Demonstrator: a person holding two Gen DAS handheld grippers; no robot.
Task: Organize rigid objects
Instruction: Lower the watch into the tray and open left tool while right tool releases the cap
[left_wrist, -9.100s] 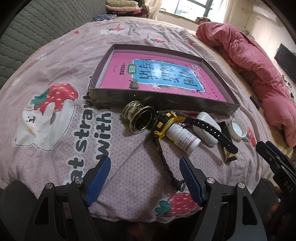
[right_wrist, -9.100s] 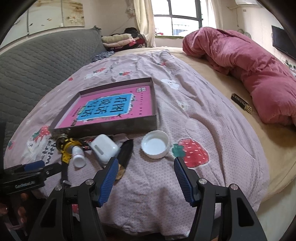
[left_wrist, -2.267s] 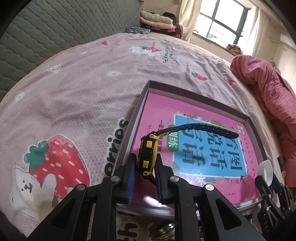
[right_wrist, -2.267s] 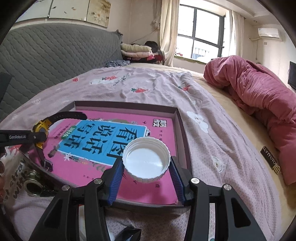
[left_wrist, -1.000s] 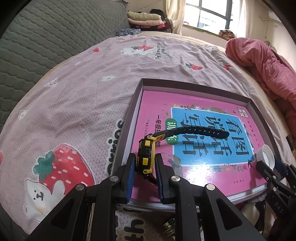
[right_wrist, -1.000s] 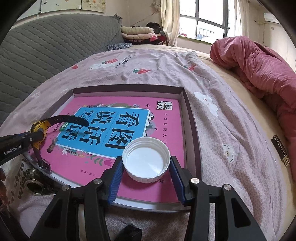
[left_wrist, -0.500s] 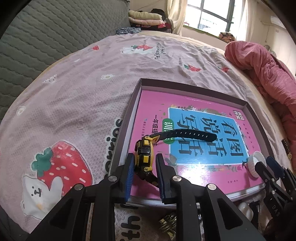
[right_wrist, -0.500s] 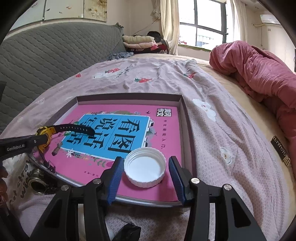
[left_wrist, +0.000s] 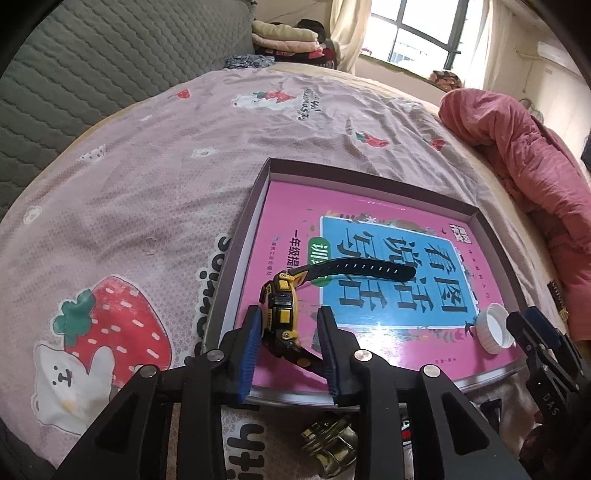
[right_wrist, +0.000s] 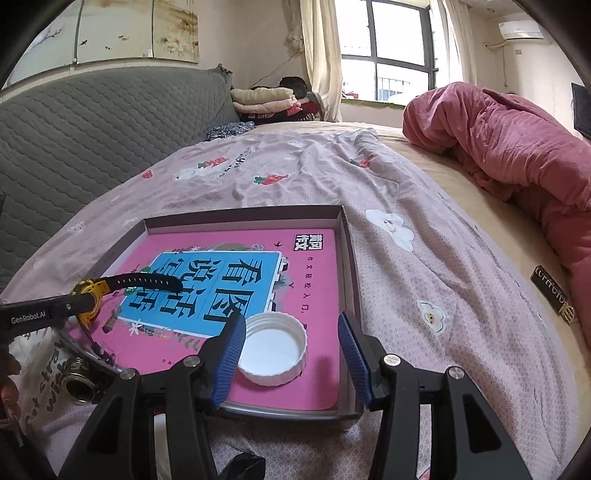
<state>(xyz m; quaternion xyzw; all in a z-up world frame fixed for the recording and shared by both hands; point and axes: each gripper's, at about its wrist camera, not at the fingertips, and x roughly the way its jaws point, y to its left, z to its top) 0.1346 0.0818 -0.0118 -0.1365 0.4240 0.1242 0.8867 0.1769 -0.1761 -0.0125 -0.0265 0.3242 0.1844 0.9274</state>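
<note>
I see open pink cover in the middle of the shallow dark cardboard tray (right_wrist: 343, 236); my way in is blocked at its left by the yellow-and-black wristwatch (left_wrist: 282, 314), at its near right corner by the white plastic cap (right_wrist: 272, 349).

"GenRobot.AI" in white on the black left tool (right_wrist: 40, 315), "DAS" in pale letters on the black right tool (left_wrist: 550, 400), large Chinese title "看图说话" upside down on the blue panel of the pink book (right_wrist: 317, 280), broken black lettering on the strawberry-print bedsheet (left_wrist: 212, 291), not readable whole
</note>
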